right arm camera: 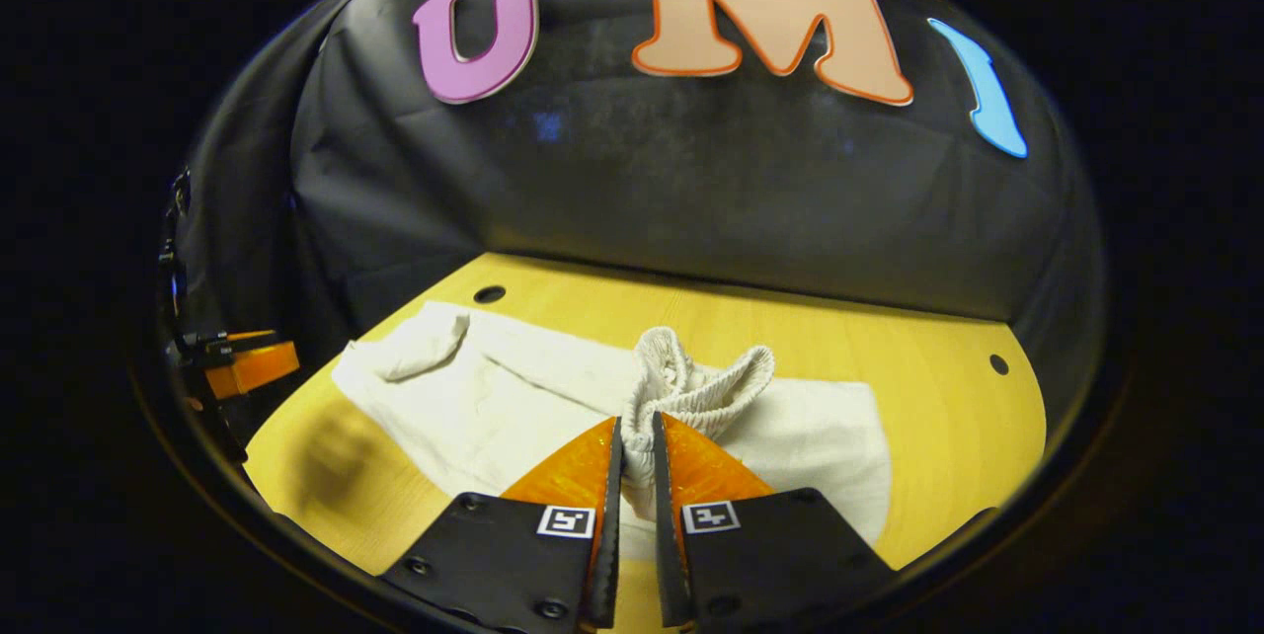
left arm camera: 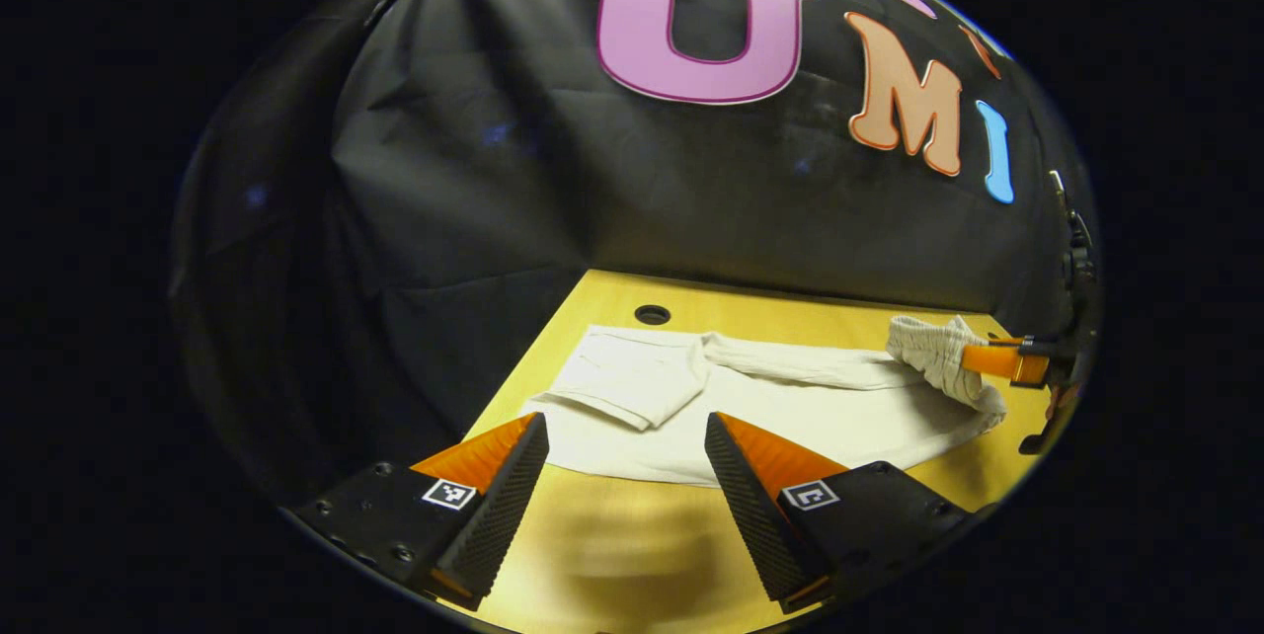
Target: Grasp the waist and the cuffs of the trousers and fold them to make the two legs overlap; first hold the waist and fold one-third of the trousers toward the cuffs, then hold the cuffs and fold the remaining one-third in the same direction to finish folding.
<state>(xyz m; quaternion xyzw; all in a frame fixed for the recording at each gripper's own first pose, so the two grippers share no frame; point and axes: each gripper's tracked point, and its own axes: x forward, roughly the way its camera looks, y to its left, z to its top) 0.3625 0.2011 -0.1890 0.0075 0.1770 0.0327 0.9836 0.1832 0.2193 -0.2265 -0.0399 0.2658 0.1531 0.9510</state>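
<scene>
- Trousers [left arm camera: 790, 407] of pale cloth are laid flat across a yellow wooden table [left arm camera: 632, 555], with the elastic waist [right arm camera: 701, 382] to the right and the cuffs [left arm camera: 622, 377] to the left.
- In the right gripper view, the right gripper [right arm camera: 637, 451] is seen clamped on the bunched waist, both fingers pressed against the ribbed band, which is raised a little off the cloth below.
- In the left gripper view, the left gripper [left arm camera: 627, 456] is held with its fingers spread wide and nothing between them, above the near edge of the trousers, close to the cuff end.
- One cuff is seen turned back on itself, so the legs are not lying neatly.
- The first step is judged to be in hand: the waist is gripped, but the cuffs are not yet taken.
- The next move calls for the left gripper to be brought down onto the cuffs and closed there, so that both ends can be carried over together and one leg laid on the other.
- The tabletop is marked by small round holes [left arm camera: 652, 314] near its far edge.
- Black cloth [left arm camera: 494, 180] is hung behind and beside the table as the booth's wall.
</scene>
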